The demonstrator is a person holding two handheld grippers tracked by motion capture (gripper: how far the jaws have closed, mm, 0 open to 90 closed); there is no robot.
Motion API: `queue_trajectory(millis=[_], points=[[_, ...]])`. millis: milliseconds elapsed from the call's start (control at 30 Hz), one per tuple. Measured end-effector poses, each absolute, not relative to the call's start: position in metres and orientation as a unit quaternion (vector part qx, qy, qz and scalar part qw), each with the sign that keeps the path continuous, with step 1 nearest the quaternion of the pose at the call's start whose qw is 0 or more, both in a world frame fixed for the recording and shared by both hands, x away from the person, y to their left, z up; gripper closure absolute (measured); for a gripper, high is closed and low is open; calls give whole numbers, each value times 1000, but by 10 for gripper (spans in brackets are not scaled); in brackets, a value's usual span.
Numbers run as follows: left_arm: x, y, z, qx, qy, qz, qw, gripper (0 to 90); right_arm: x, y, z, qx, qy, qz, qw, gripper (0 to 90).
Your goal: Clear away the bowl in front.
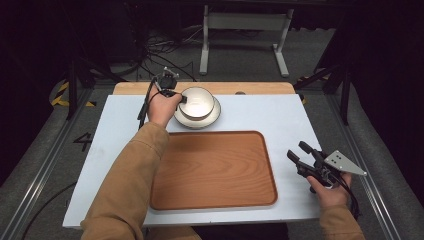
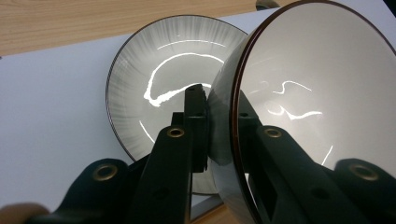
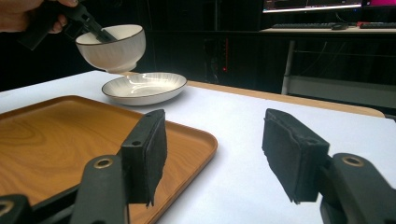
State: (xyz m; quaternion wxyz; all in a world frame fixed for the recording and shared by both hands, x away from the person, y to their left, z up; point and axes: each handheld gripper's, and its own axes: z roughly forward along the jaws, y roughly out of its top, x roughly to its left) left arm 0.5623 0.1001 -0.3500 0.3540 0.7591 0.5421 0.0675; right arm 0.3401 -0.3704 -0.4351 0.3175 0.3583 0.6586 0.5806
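A white bowl [image 1: 196, 101] with a dark rim hangs above a shallow white plate [image 1: 216, 113] at the far middle of the table. My left gripper [image 1: 181, 98] is shut on the bowl's rim [image 2: 236, 121], one jaw inside and one outside. In the right gripper view the bowl [image 3: 114, 46] is lifted clear of the plate [image 3: 144, 87]. My right gripper [image 1: 300, 152] rests open near the table's right edge, nothing between its pads [image 3: 147, 154]. A wooden tray [image 1: 212, 170] lies in the middle of the table.
The tray [image 3: 42, 140] lies empty just left of my right gripper. A light wooden strip [image 1: 250, 88] runs along the table's far edge. Beyond it stand a white metal frame [image 1: 245, 30] and floor cables. A desk with a monitor [image 3: 313, 4] stands far behind.
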Motion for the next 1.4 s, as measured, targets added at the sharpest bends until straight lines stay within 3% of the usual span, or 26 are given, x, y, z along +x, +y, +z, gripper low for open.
queue_trajectory(millis=[867, 1400], points=[[515, 106, -319, 823, 447, 33, 350, 820, 344, -365, -436, 357, 662, 581, 311, 402], [488, 93, -310, 867, 372, 23, 330, 820, 343, -367, -435, 355, 655, 591, 310, 326]])
